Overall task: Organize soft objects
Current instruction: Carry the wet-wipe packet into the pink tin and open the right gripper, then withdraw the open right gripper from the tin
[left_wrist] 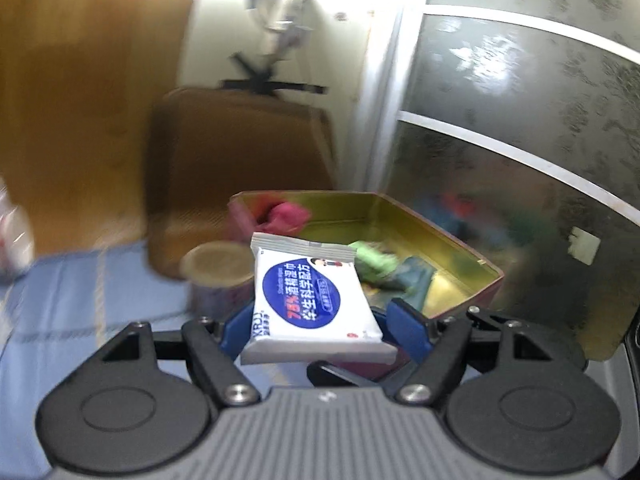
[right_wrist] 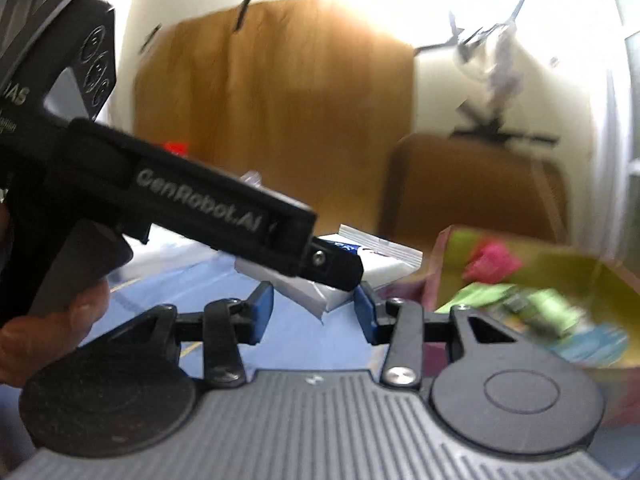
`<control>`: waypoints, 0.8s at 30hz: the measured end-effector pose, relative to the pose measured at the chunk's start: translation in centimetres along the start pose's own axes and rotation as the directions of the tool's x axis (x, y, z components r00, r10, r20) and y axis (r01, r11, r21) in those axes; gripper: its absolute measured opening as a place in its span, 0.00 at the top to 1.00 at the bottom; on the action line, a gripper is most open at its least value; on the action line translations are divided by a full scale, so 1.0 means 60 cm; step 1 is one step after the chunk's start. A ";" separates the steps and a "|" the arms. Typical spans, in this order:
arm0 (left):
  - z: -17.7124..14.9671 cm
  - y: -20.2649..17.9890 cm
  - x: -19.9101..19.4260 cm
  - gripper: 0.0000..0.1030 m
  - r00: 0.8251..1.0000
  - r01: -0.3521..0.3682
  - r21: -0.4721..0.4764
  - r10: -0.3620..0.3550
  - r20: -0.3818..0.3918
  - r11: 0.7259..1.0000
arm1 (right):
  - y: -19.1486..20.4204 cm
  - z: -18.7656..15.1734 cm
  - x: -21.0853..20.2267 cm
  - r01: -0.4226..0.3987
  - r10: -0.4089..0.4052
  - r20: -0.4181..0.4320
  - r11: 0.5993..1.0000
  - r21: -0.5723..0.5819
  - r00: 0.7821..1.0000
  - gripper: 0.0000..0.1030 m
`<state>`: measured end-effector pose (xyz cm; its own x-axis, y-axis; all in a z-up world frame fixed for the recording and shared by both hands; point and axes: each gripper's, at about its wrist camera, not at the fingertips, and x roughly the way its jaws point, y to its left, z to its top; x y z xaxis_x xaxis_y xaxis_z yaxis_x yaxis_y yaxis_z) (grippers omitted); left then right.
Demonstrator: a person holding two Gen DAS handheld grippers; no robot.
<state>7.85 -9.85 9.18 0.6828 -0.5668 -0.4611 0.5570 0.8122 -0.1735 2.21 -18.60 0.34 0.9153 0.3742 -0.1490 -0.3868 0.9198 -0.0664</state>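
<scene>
Nearest you, your left gripper (left_wrist: 316,330) has its blue pads closed against the two sides of a white wet-wipes packet (left_wrist: 310,300), which sits lifted clear of the blue tablecloth (left_wrist: 80,300) with its blue oval label facing up and its crimped end pointing away from you. In the right wrist view the same packet (right_wrist: 384,264) shows just ahead of your right gripper (right_wrist: 316,314), carried in the left gripper's black fingers (right_wrist: 332,266), which cross the picture from the left. Your right gripper stands partly open with nothing pressed between its blue pads (right_wrist: 262,310); the packet's lower corner hangs in line with the gap, but whether it actually sits between those pads you cannot tell from here. Your left hand (right_wrist: 52,320) shows at the lower left edge of that view, wrapped around the gripper's handle.

Just past the packet stands a small round tin (left_wrist: 218,268) with a tan lid, blurred. Beside it, to the right, lies the open metal box (left_wrist: 460,248) with gold inner walls. It holds a red cloth (left_wrist: 288,216) at its far corner and green (left_wrist: 376,264), teal and yellow soft pieces nearer the front.

Farther off stand a brown case (left_wrist: 240,152) and a wooden panel (left_wrist: 88,80) against the pale wall, with a dark glass door (left_wrist: 520,120) to the right
</scene>
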 end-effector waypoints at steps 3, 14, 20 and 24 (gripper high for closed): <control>0.020 -0.039 0.053 0.30 0.999 0.034 0.060 -0.033 -0.014 0.998 | -0.049 -0.002 -0.009 0.077 -0.077 0.018 0.997 0.032 0.997 0.54; 0.053 -0.151 0.261 0.23 0.993 0.076 0.178 -0.059 -0.099 0.981 | -0.234 -0.046 0.014 0.279 -0.269 -0.075 0.940 0.195 0.960 0.55; 0.062 -0.135 0.278 0.10 0.990 -0.017 0.100 0.031 -0.137 0.995 | -0.277 -0.062 0.044 0.359 -0.332 -0.152 0.907 0.220 0.931 0.49; 0.066 -0.115 0.252 0.08 0.988 -0.094 0.064 0.101 -0.120 0.994 | -0.260 -0.062 0.011 0.356 -0.343 -0.093 0.904 0.237 0.935 0.47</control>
<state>16.21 -24.60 6.87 0.6736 -0.4610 -0.5777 0.5199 0.8511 -0.0731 8.44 -33.11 -2.42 0.9778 0.0228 -0.2083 0.0026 0.9927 0.1210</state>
